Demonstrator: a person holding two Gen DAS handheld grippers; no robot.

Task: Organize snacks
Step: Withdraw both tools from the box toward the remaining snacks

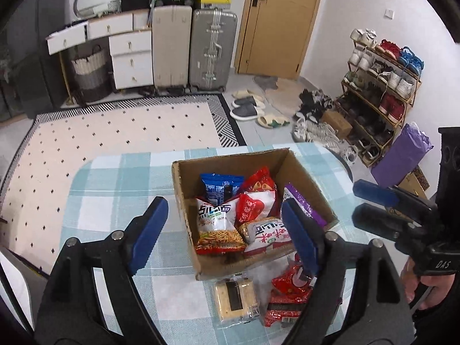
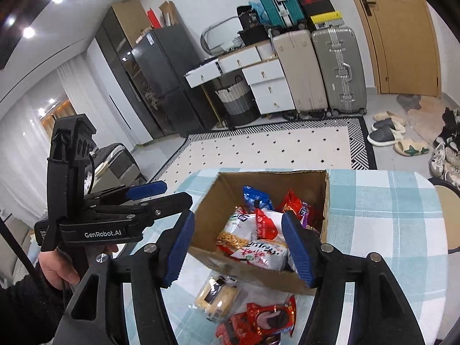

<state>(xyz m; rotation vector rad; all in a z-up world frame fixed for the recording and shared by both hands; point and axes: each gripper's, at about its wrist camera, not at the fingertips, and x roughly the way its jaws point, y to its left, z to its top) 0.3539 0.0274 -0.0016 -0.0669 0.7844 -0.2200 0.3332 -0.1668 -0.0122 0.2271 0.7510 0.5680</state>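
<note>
An open cardboard box (image 1: 184, 189) (image 2: 207, 201) stands on the blue-checked table (image 1: 115, 178) and holds several snack packs: noodle packs (image 1: 218, 224) (image 2: 258, 254), a blue pack (image 1: 220, 185) and red packs (image 1: 260, 181). In front of the box lie a pale biscuit pack (image 1: 234, 299) (image 2: 215, 296) and a red pack (image 1: 290, 296) (image 2: 261, 322). My left gripper (image 1: 227, 235) is open and empty above the box's near side. My right gripper (image 2: 238, 247) is open and empty over the box's near edge; it also shows at the right of the left wrist view (image 1: 373, 201).
A patterned rug (image 1: 115, 132) covers the floor beyond the table. Suitcases (image 1: 212, 49), white drawers (image 1: 129, 57) and a door (image 1: 279, 20) stand at the back. A shoe rack (image 1: 382, 86), slippers and a purple bag (image 1: 402, 155) are at the right.
</note>
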